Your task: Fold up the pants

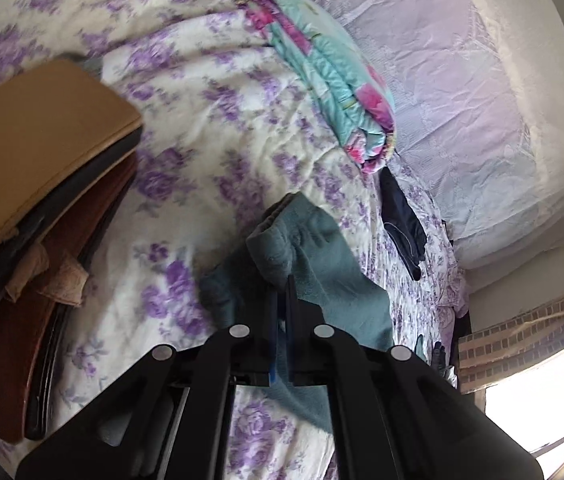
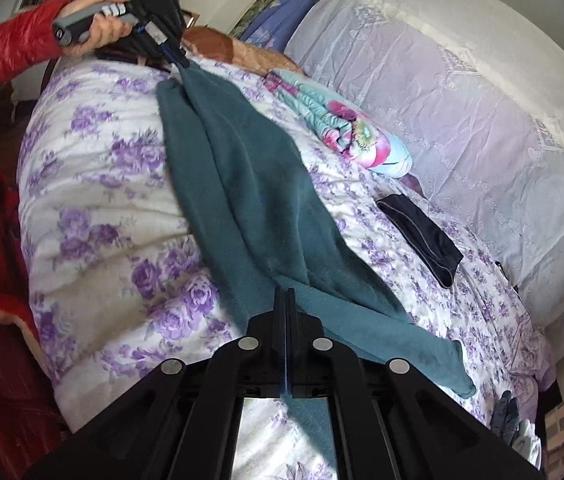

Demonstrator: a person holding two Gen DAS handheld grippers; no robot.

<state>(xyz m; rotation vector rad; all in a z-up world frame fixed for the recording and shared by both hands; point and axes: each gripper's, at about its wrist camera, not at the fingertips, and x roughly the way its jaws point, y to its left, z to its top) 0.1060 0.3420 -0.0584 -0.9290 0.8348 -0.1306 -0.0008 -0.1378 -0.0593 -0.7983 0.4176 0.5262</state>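
My left gripper (image 1: 282, 280) is clenched on the waistband of the pants (image 2: 242, 184), I think, and my right gripper (image 2: 285, 292) clamps the leg end, so the pants lie stretched along the bed (image 2: 114, 264), ready for folding.

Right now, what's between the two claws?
Right wrist view: only the teal pants, stretched over the floral quilt from the left claw to the right claw.

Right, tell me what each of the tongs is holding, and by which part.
Both hold the teal fleece pants. The left tongs pinch the gathered waistband end; the right tongs pinch the fabric near the leg end.
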